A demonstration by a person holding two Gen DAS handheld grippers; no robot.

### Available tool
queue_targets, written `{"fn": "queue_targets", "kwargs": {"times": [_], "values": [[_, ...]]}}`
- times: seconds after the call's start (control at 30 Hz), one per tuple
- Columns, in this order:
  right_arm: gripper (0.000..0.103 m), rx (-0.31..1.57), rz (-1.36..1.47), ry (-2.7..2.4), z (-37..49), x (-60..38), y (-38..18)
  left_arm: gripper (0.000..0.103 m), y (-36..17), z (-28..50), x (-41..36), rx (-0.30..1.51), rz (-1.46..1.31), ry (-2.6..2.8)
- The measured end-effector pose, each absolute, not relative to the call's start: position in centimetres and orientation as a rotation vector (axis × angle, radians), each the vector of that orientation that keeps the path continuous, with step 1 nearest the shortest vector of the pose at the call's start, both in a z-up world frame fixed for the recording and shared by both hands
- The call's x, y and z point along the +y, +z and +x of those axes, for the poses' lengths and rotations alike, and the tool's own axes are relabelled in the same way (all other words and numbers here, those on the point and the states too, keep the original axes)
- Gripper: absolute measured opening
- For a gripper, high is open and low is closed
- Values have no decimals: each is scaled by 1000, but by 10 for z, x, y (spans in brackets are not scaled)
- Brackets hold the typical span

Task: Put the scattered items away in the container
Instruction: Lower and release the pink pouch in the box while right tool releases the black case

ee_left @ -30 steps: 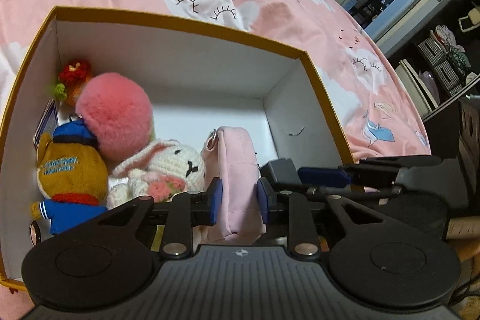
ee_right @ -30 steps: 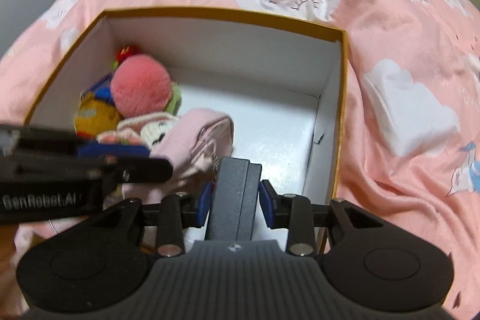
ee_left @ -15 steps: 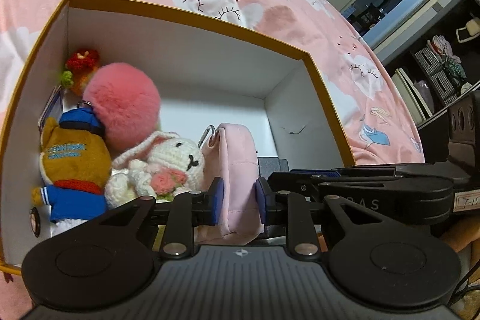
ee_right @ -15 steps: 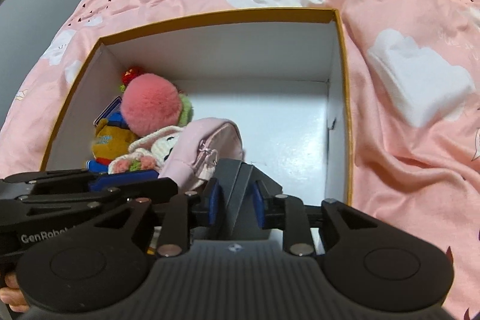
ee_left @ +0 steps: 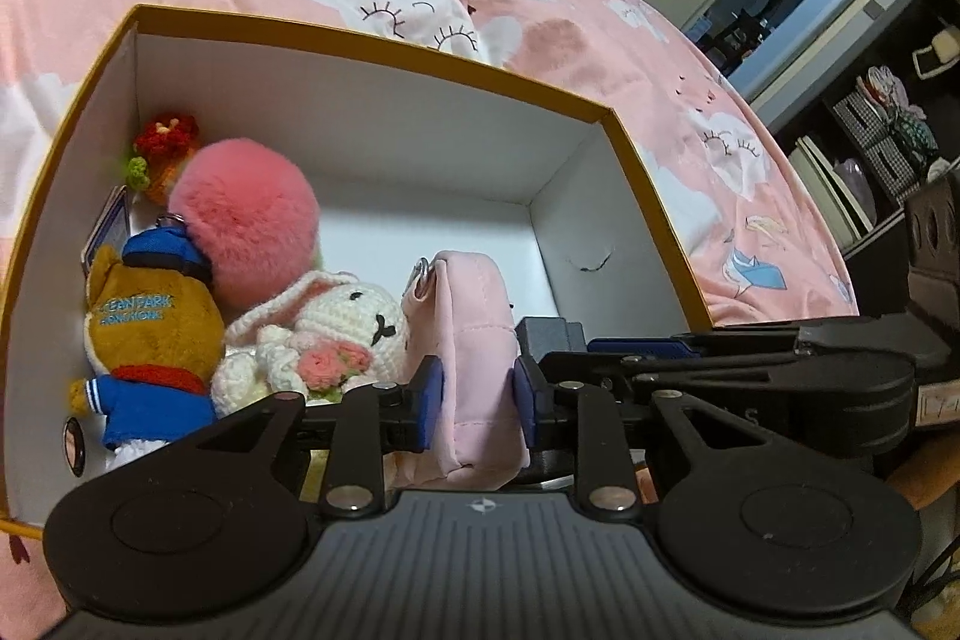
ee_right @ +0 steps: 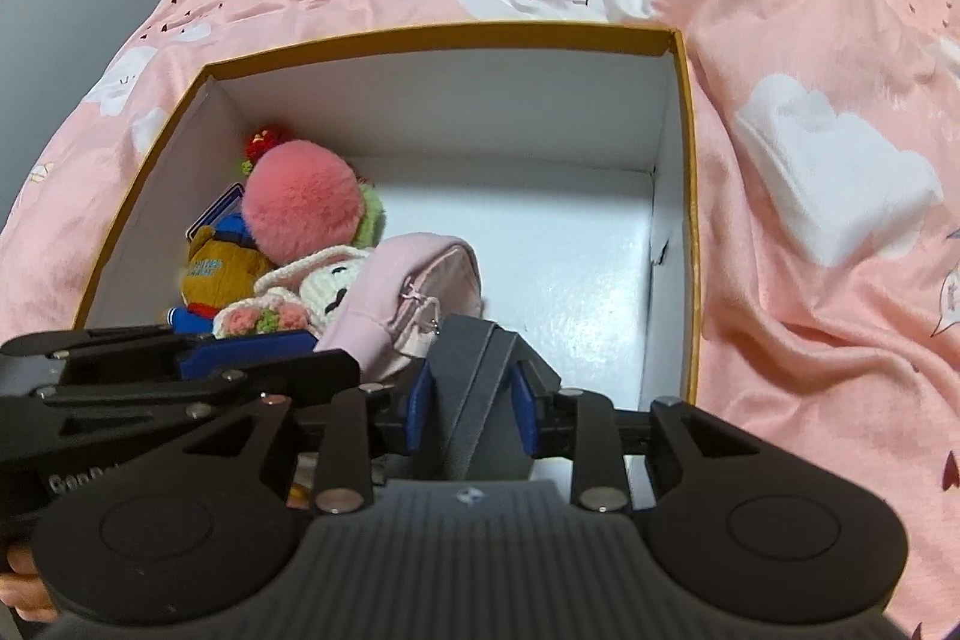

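Left wrist view: the left hand-held gripper clamps a pink pouch inside the orange-rimmed box on the bed, beside a crocheted bunny, pink pompom and brown plush. The right hand-held gripper clasps a grey case over the box's near edge.

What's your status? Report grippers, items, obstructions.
Left gripper shut on pink pouch. Right gripper shut on grey case. Both over box. Right half of floor open.
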State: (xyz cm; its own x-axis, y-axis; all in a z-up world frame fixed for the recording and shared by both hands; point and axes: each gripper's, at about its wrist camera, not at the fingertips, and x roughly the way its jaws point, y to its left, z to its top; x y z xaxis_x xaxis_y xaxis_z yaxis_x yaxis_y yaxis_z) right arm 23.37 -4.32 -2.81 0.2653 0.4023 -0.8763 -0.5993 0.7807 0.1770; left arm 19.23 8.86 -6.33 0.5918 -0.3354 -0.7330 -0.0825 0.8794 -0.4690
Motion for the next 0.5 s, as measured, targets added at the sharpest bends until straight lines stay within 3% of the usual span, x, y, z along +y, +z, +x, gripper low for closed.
{"fn": "queue_targets", "kwargs": {"times": [0.07, 0.5], "values": [[43, 1086, -216, 688, 231, -44, -25, 30, -62, 190, 90, 934, -490, -157], [50, 824, -199, 770, 182, -63, 4, 36, -6, 130, 99, 819, -354, -139]]}}
